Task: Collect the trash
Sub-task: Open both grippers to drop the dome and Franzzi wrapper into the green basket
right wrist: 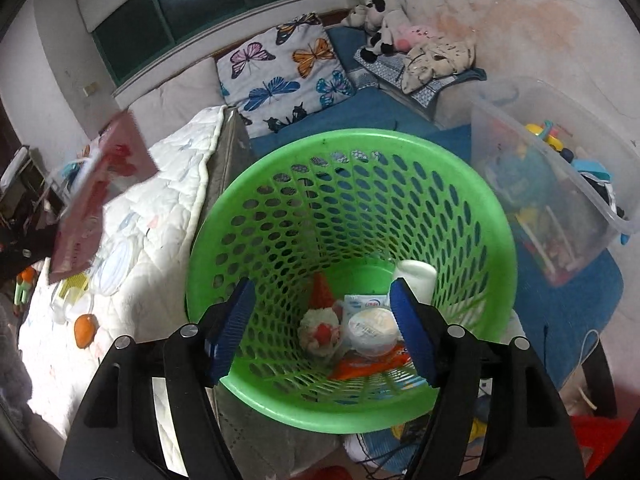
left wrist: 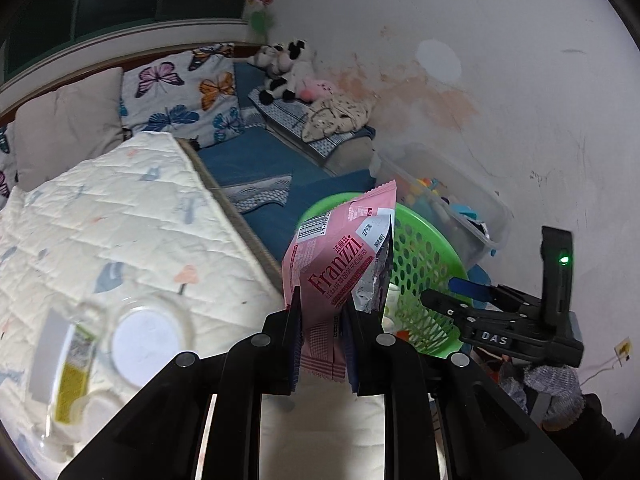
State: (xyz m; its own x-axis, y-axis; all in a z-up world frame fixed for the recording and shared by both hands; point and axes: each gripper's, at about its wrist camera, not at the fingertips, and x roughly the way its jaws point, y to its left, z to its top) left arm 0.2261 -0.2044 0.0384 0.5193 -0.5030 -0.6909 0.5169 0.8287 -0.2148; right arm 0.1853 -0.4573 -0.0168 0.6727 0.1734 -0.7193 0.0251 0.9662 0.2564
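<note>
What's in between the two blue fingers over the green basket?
Nothing is held. In the right wrist view the right gripper stands open over the green basket, with only the trash at its bottom showing between.

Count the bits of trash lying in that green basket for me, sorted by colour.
White: 2, bottle and round tub
Red and white: 1, crumpled wrapper
Orange: 1, flat wrapper
White and blue: 1, packet
Total: 5 visible in the green basket; anything buried underneath cannot be told.

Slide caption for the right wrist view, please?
Open right gripper poised over the green basket of collected trash beside the bed.
</note>
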